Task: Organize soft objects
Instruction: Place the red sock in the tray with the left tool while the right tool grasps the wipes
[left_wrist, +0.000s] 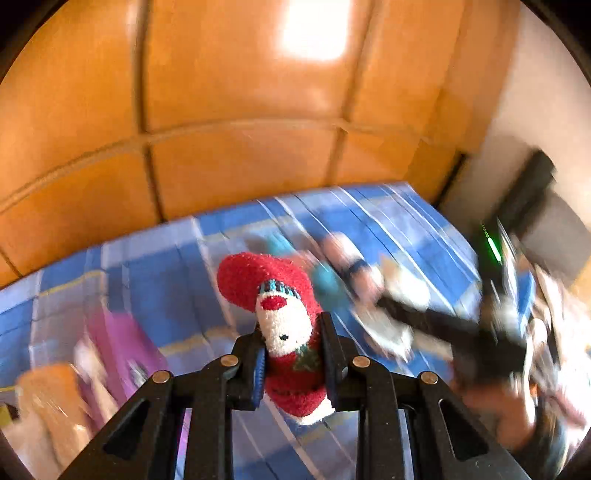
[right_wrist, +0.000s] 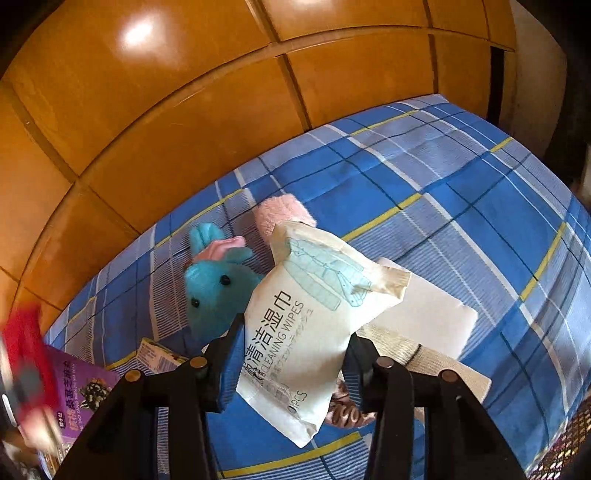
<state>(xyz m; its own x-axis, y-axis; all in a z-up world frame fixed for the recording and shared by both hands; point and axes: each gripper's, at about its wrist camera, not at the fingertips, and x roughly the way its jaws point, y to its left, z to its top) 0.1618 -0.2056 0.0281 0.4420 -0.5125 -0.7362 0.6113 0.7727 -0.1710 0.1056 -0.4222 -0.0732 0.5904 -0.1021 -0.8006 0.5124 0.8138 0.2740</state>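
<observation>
My left gripper (left_wrist: 291, 326) is shut on a red and white snowman sock (left_wrist: 258, 277), held up above the bed. The sock's red cuff flops over beyond the fingertips. My right gripper (right_wrist: 295, 332) is shut on a cream pack of cleaning wipes (right_wrist: 314, 280), which is lifted and tilted over the sheet. A teal plush bunny (right_wrist: 214, 291) lies just left of the pack, and a pink fluffy item (right_wrist: 284, 210) lies behind it. In the left wrist view the right gripper (left_wrist: 424, 321) appears as a blurred dark shape with the pale pack.
A blue plaid sheet (right_wrist: 480, 221) covers the bed, and an orange wooden headboard (right_wrist: 184, 110) stands behind it. A white packet (right_wrist: 432, 314), a beige cloth (right_wrist: 443, 369), a brown patterned scrunchie (right_wrist: 347, 410) and a purple packet (right_wrist: 77, 387) lie on it.
</observation>
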